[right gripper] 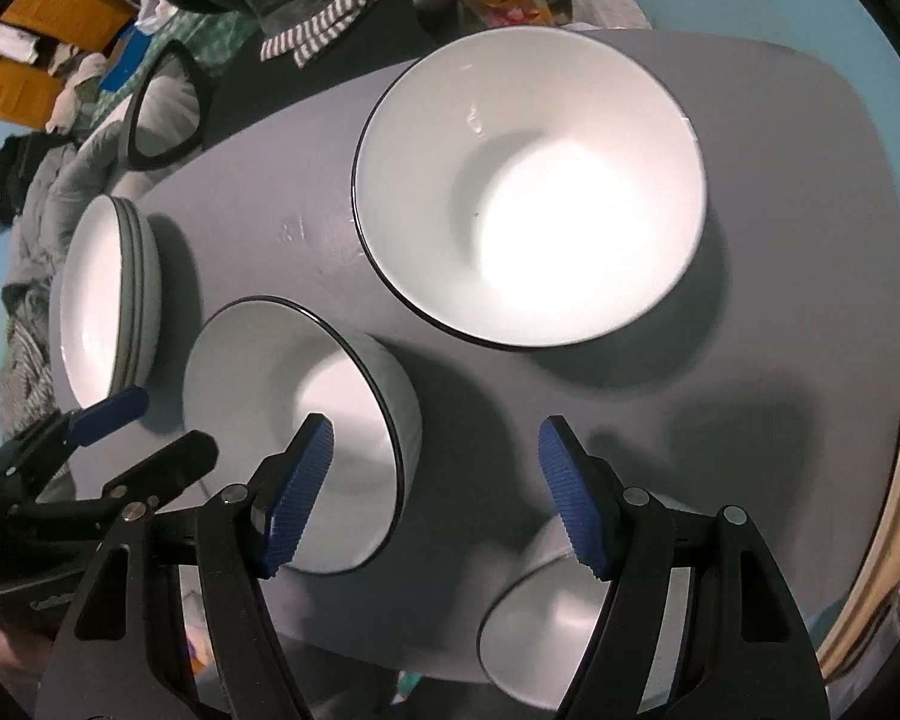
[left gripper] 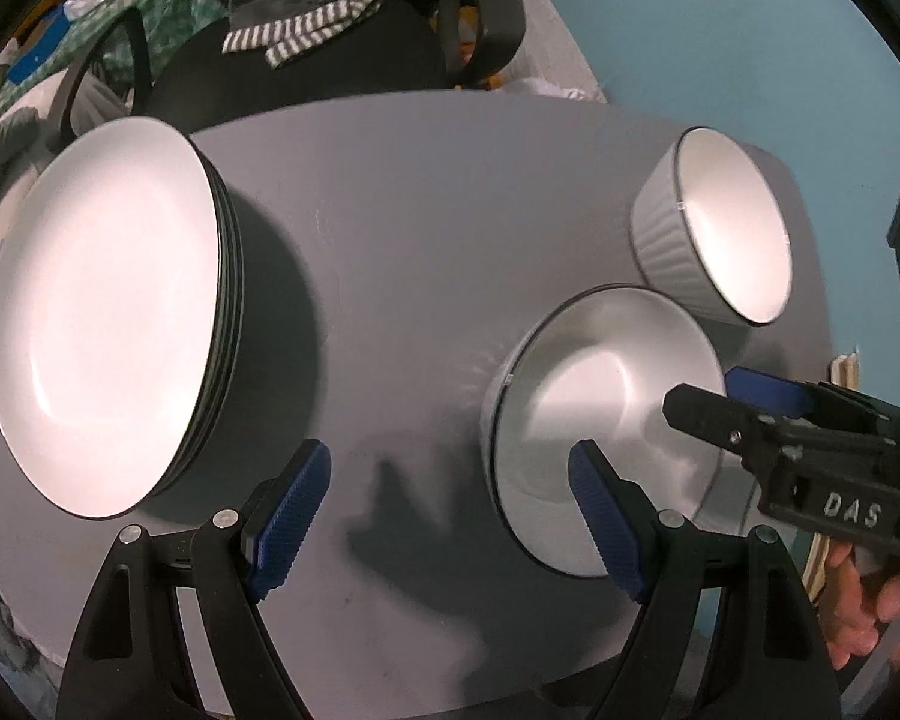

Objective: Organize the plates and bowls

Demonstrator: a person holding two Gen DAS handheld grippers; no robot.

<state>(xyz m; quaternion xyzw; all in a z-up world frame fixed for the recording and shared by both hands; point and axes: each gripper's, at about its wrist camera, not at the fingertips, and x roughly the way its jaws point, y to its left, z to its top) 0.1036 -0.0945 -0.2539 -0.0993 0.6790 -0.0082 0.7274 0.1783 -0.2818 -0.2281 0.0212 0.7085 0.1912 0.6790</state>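
Observation:
A stack of white plates [left gripper: 108,306] with dark rims sits at the left of the grey table [left gripper: 390,240]; it also shows in the right wrist view [right gripper: 99,306]. A small white bowl [left gripper: 600,420] sits right of my open, empty left gripper [left gripper: 450,510]. A ribbed white bowl [left gripper: 714,228] stands behind it. In the right wrist view the large bowl [right gripper: 534,192] is ahead, the small bowl [right gripper: 306,420] lies by my left finger, and a third bowl [right gripper: 546,618] lies under my right finger. My right gripper [right gripper: 435,492] is open and empty; it also shows in the left wrist view [left gripper: 714,396].
A black chair [left gripper: 306,60] draped with grey and striped cloth stands beyond the table's far edge. Cluttered bedding and boxes [right gripper: 36,60] lie at the far left. A wooden edge [right gripper: 888,528] runs along the table's right side. The wall is blue.

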